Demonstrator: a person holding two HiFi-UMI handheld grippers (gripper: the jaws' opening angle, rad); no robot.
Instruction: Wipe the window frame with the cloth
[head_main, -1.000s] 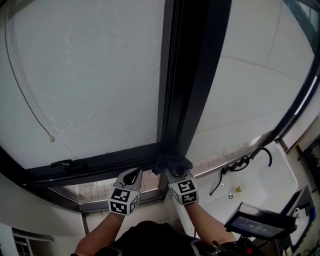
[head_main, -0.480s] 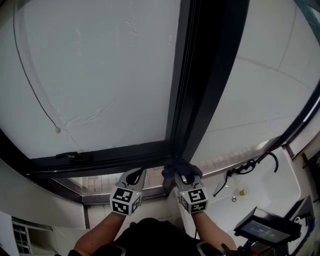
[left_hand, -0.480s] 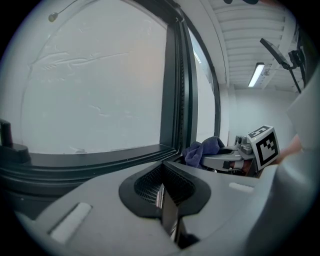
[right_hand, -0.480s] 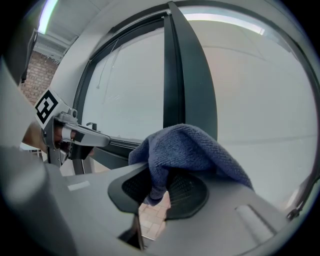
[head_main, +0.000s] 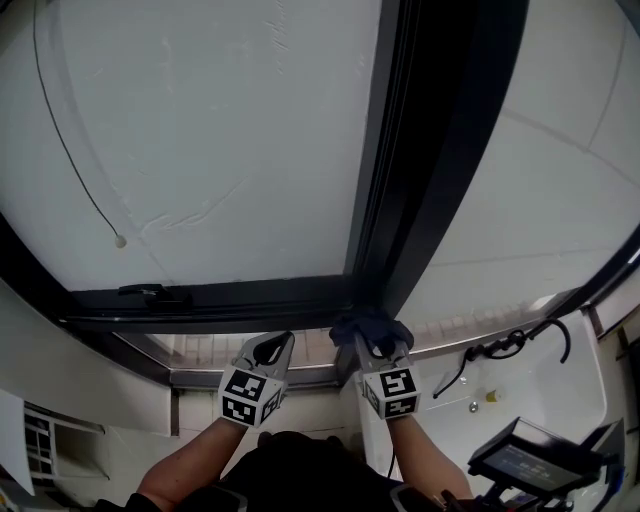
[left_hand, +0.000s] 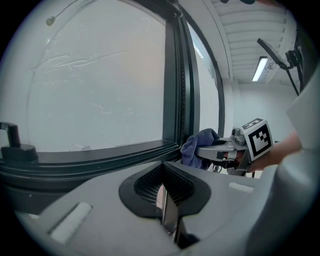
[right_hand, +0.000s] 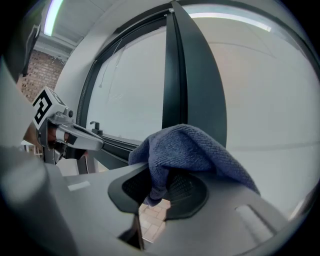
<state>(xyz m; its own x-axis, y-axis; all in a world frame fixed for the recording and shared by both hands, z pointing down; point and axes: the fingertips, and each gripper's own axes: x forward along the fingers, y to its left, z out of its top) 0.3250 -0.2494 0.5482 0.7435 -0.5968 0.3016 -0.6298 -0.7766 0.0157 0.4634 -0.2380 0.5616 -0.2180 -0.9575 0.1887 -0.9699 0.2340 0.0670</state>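
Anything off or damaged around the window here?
Minor only: a faint crease or scratch line runs across the left pane, and a thin cord hangs loose over it. Nothing spilled; the cloth is bunched in the right gripper at the corner of the window frame.

You have no words, numbers or brand names to read here. The cubes (head_main: 248, 396) on your left tool (head_main: 274, 346) and right tool (head_main: 372, 341) show only black and white squares. The screen (head_main: 525, 462) is too small to read.
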